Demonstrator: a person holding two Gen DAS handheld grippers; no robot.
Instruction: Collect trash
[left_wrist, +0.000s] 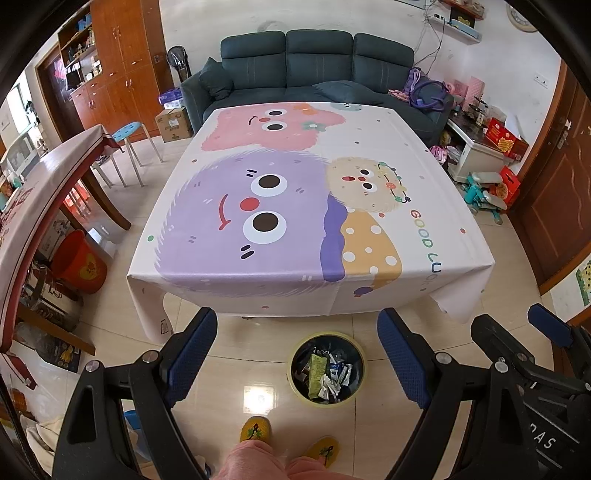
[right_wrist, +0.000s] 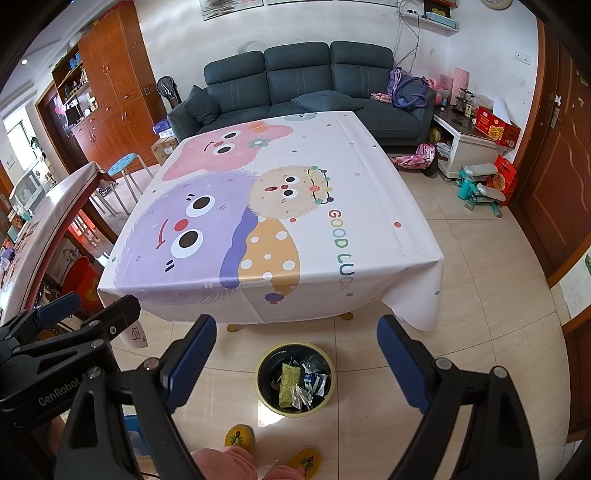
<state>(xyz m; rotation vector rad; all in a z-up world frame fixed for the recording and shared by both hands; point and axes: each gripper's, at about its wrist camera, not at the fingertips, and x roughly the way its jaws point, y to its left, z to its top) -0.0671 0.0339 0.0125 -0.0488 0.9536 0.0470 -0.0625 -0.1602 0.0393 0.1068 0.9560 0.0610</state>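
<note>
A round bin (left_wrist: 327, 371) with a yellow rim and black liner stands on the floor in front of the table; it also shows in the right wrist view (right_wrist: 295, 380). It holds several wrappers, one green packet (left_wrist: 317, 373) among them. My left gripper (left_wrist: 297, 354) is open and empty above the floor near the bin. My right gripper (right_wrist: 297, 360) is open and empty, held beside the left one. The table (left_wrist: 295, 192) carries a cartoon tablecloth (right_wrist: 266, 221) with no trash visible on it.
A dark sofa (left_wrist: 314, 70) stands behind the table. A second table (left_wrist: 44, 192), a blue stool (left_wrist: 127, 133) and a red bucket (left_wrist: 79, 262) are at the left. A white cabinet (right_wrist: 469, 147) and toys are at the right. The person's yellow slippers (left_wrist: 255, 428) are below.
</note>
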